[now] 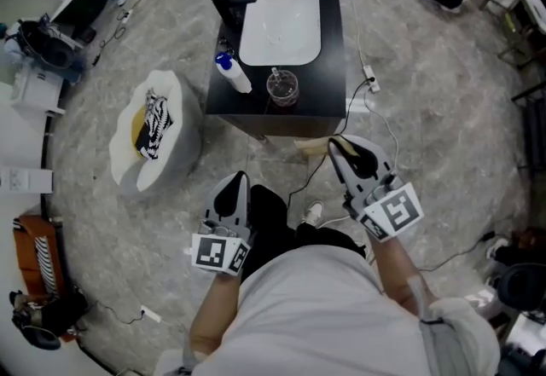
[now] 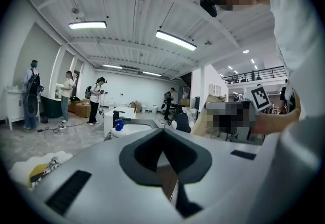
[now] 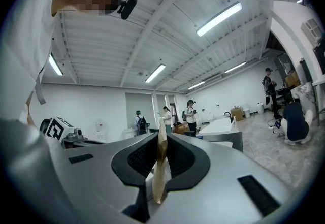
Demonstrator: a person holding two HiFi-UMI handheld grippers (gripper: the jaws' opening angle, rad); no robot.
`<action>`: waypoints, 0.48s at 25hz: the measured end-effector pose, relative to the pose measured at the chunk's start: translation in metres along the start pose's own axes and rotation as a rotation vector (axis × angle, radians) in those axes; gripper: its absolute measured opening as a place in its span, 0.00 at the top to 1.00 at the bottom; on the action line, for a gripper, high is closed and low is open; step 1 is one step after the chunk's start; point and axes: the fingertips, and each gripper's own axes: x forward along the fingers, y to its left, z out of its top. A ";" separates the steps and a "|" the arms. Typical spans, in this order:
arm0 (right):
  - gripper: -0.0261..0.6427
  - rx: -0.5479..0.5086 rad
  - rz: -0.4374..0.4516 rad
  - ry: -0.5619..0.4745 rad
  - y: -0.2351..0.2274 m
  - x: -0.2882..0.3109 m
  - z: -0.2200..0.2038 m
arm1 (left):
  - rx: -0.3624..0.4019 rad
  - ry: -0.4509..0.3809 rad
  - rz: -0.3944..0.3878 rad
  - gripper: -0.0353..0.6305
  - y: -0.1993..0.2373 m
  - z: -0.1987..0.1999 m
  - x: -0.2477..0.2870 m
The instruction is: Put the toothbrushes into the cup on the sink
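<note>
Left gripper (image 1: pixel 241 177) and right gripper (image 1: pixel 334 145) pressed shut (tan sliver (image 3: pixel 158 167) in right's seam), well off the sink's (image 1: pixel 281 25) front edge: likely approach step, next find a toothbrush for the cup (image 1: pixel 282 89).

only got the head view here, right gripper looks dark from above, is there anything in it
Observer: Yes. Its own view shows the right gripper shut on a thin tan strip that pokes past the tips; I cannot tell what it is.
Operator: and the left one
Observer: The left gripper has its jaws together, with nothing between them.
Operator: anyone else around
Observer: The left gripper view shows three people standing well beyond the sink.
</note>
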 end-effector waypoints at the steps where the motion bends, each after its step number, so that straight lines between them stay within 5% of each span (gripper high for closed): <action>1: 0.88 -0.001 0.007 -0.002 0.002 0.001 0.001 | 0.004 -0.003 0.004 0.94 0.000 0.002 -0.002; 12: 0.88 -0.020 0.020 -0.025 0.011 0.007 0.007 | 0.029 -0.026 -0.003 0.94 -0.003 0.005 -0.007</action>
